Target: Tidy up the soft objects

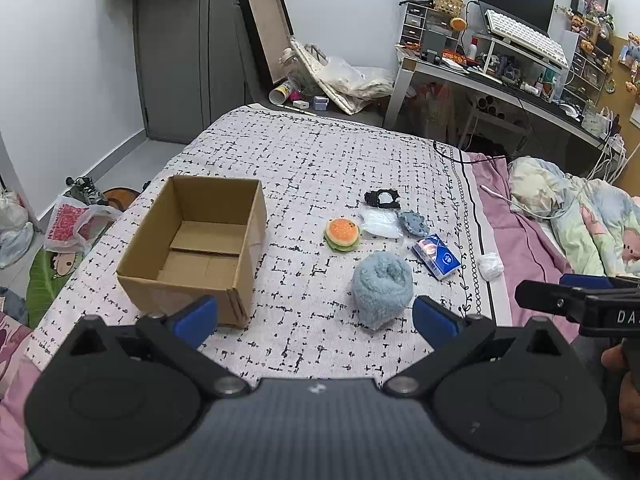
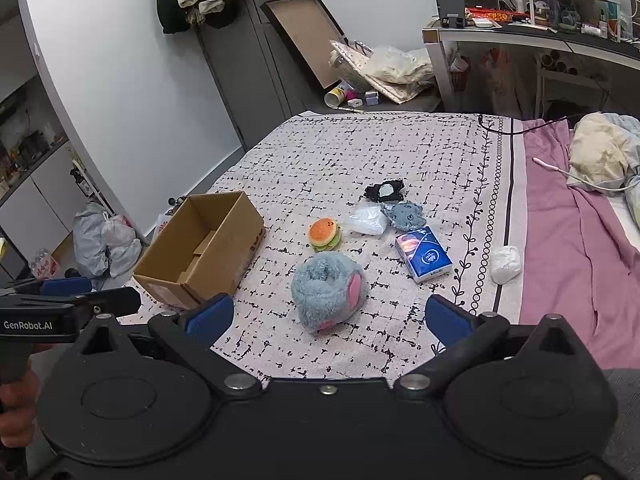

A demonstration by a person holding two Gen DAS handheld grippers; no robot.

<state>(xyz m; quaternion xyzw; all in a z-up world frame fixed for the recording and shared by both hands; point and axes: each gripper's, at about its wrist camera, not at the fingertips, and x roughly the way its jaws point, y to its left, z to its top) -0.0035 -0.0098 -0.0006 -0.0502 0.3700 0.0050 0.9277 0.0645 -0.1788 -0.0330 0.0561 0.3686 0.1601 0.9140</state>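
An open, empty cardboard box (image 1: 200, 248) (image 2: 204, 248) sits on the patterned bedspread at the left. To its right lie a fluffy blue plush with pink patches (image 1: 382, 286) (image 2: 326, 290), a burger plush (image 1: 342, 233) (image 2: 325, 234), a clear plastic bag (image 1: 380, 222) (image 2: 366, 219), a small blue-grey plush (image 1: 414, 222) (image 2: 404, 214), a black fabric piece (image 1: 382, 199) (image 2: 385, 191), a blue tissue pack (image 1: 436, 256) (image 2: 424, 254) and a white wad (image 1: 491, 266) (image 2: 506, 264). My left gripper (image 1: 316, 318) is open and empty, near the fluffy plush. My right gripper (image 2: 330, 316) is open and empty, just before that plush.
The bedspread (image 1: 320, 152) covers the bed; a pink sheet and crumpled quilt (image 1: 580, 216) lie at the right. A cluttered desk (image 1: 520, 80) stands beyond. Bags (image 2: 104, 240) sit on the floor at the left. The right gripper shows in the left wrist view (image 1: 576, 300).
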